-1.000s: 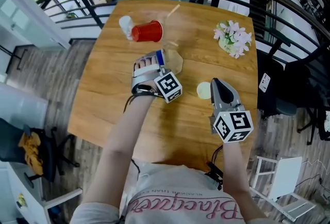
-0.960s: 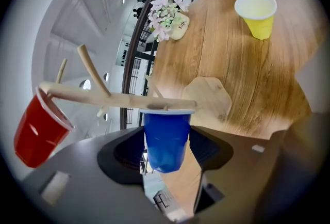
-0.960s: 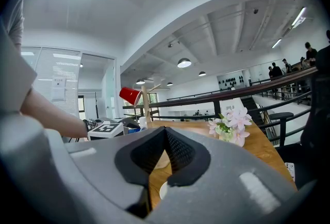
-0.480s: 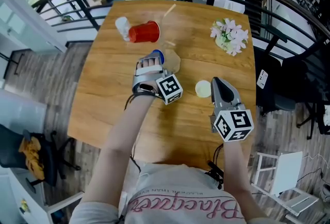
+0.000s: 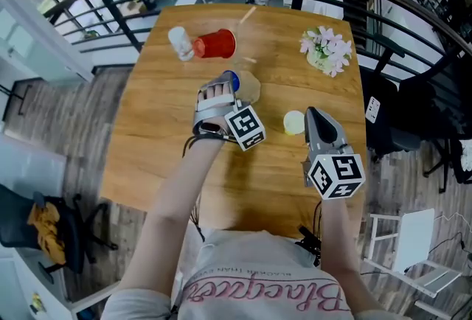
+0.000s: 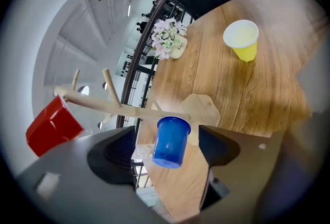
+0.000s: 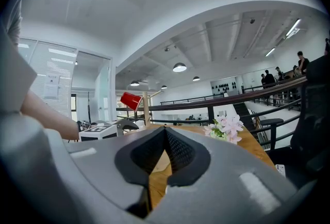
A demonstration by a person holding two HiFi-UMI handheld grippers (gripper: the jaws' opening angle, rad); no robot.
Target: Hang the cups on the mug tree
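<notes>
Left gripper (image 6: 167, 134): jaws spread, just been opening. Blue cup (image 6: 170, 141) sits between them, pads clear of it, apparently hung on a tree (image 6: 124, 110) peg. Red cup (image 6: 53, 126) hangs farther out. Right gripper (image 7: 165, 132): jaws pressed together, empty; yellow cup (image 5: 294, 122) just beside it.

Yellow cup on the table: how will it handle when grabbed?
The yellow cup looks plastic and empty: probably light, may flex if squeezed hard. Upright on a base narrower than its rim, it could tip from a side nudge, then roll in an arc.
</notes>
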